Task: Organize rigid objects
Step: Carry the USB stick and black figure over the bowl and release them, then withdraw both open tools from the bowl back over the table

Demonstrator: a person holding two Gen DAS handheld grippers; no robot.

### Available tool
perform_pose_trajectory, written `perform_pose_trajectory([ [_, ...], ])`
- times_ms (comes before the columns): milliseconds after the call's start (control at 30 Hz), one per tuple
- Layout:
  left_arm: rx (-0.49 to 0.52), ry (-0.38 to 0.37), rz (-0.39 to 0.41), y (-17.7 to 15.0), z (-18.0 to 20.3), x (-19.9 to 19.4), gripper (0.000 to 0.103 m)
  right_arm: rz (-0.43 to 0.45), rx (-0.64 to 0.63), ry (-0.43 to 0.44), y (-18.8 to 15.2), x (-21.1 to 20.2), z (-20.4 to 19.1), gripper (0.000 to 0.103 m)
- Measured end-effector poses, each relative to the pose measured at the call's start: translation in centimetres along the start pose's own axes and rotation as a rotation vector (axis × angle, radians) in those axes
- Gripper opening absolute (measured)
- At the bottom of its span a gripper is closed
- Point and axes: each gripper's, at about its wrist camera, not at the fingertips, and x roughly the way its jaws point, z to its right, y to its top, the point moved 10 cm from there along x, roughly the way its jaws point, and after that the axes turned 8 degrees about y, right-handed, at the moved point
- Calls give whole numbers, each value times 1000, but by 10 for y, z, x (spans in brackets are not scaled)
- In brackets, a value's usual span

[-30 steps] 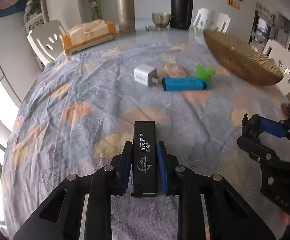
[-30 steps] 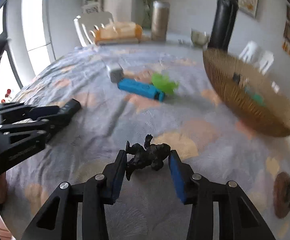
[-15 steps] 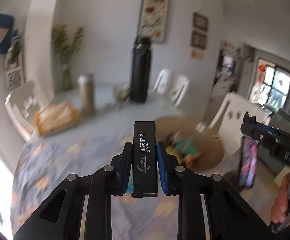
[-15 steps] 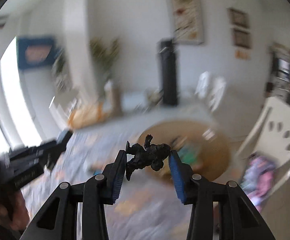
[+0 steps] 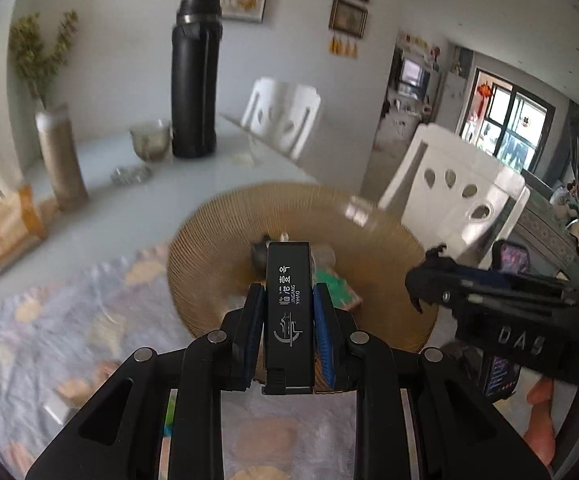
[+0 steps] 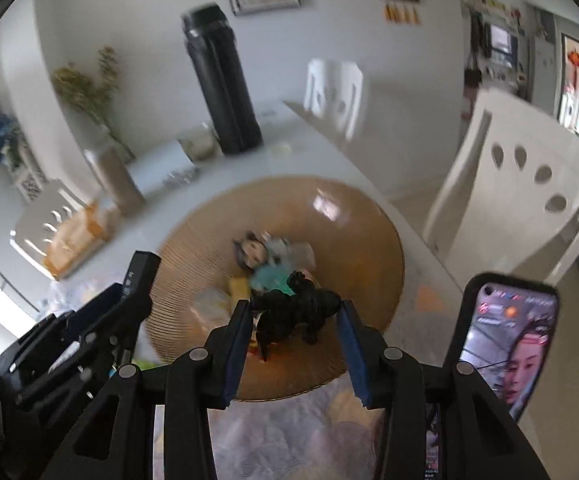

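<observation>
Fingers (image 5: 254, 320) clamping black lighter (image 5: 288, 308), above basket (image 5: 209, 248)

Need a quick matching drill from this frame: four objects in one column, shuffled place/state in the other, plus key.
1. black lighter
2. dark figurine
3. wicker basket
4. black flask

A. standing upright at the table's far end
B. clamped in the right gripper
C. already holds several small items
D. clamped in the left gripper

Pairs: 1-D, 2-B, 3-C, 4-A

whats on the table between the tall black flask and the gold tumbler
A small glass bowl stands between the black flask and the gold tumbler, close beside the flask; the left wrist view shows it best.
</observation>
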Motion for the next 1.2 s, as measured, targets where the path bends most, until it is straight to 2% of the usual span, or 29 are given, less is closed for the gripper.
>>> perform_pose_trajectory([
  [33, -16, -29, -25, -3, 0, 4, 23, -6, 2, 3, 2, 3, 3, 42],
  [67, -41, -47, -40, -3, -3, 5, 33, -18, -1, -3, 3, 4, 6, 43],
  [100, -61, -54, -44, -3, -6, 4, 39, -18, -3, -10, 4, 5, 7, 49],
  [133, -81, -58, -32, -2, -11, -1, 40, -9, -5, -16, 5, 2, 8, 56],
  [200, -97, -51, 2, 1, -23, -17, 40, 30, -14, -21, 6, -9, 7, 61],
  [333, -102, -19, 47, -3, -48, -53, 42, 69, -56, 8, 4, -26, -11, 65],
  [400, -121, 16, 70, -10, -65, -75, 53, 68, -83, 39, -3, -34, -30, 65],
  [433, -137, 35, 85, -14, -76, -86, 67, 66, -93, 56, -7, -36, -39, 65],
  [467, -155, 55, 109, -17, -87, -97, 73, 59, -115, 93, -14, -39, -56, 65],
  [533, -187, 108, 150, -31, -113, -122, 73, 44, -163, 146, -26, -41, -82, 65],
  [600, -214, 140, 148, -46, -133, -135, 73, 16, -240, 188, -46, -39, -116, 65],
  [700, -282, 208, 114, -81, -168, -143, 73, -12, -314, 215, -79, -28, -152, 66],
  [800, -345, 283, 52, -123, -200, -133, 73, -53, -373, 253, -115, -4, -178, 66],
  [867, -361, 339, 13, -148, -216, -121, 73, -58, -410, 241, -133, 14, -185, 66],
  [967, -376, 365, -34, -172, -226, -104, 73, -54, -465, 172, -156, 45, -181, 66],
  [1000, -385, 371, -75, -178, -228, -98, 73, -73, -459, 160, -161, 54, -176, 66],
  [1067, -373, 336, -82, -174, -223, -90, 73, -156, -411, 151, -168, 72, -164, 66],
  [1200, -304, 369, -114, -175, -213, -83, 73, -183, -288, 222, -160, 77, -147, 69],
])
